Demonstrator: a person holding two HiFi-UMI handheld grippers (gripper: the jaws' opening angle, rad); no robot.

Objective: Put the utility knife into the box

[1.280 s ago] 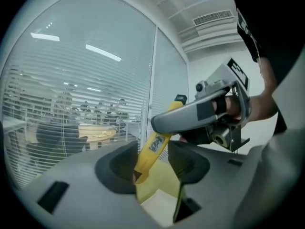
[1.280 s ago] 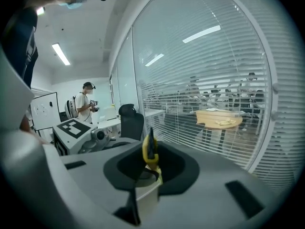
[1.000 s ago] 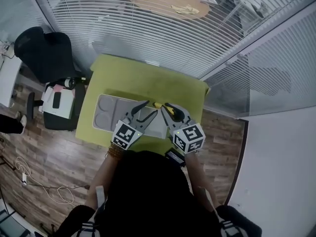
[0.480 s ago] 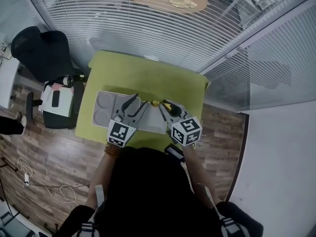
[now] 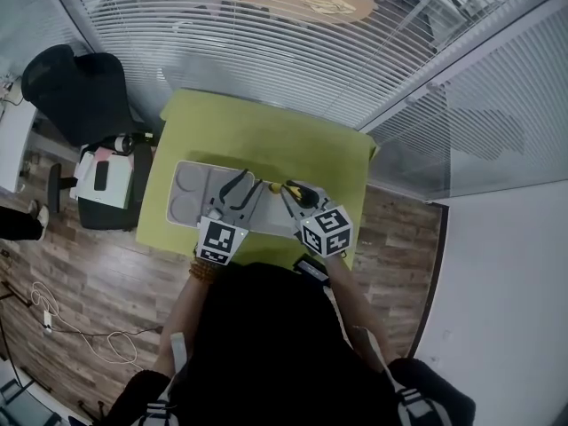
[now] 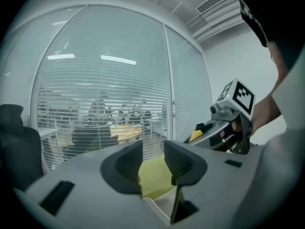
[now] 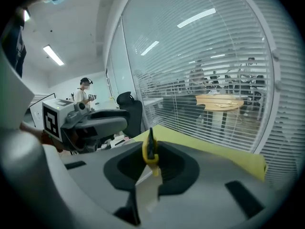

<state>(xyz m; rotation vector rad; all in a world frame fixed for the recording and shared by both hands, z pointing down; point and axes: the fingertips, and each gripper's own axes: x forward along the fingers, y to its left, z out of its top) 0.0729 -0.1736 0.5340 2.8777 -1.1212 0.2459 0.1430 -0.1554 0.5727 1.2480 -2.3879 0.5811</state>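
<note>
The utility knife [image 7: 150,152] is held clamped in the right tool [image 7: 151,168] near the box [image 5: 188,187]. The jaws of the left tool [image 6: 152,162] are being closed, with nothing between them.

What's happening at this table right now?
A person works over the green table with a gripper in each hand. The right gripper is shut on the yellow utility knife, held by the far edge of the grey box. The left gripper hangs over the box, jaws closing with nothing pressed between them. The knife is not in the box yet.
</note>
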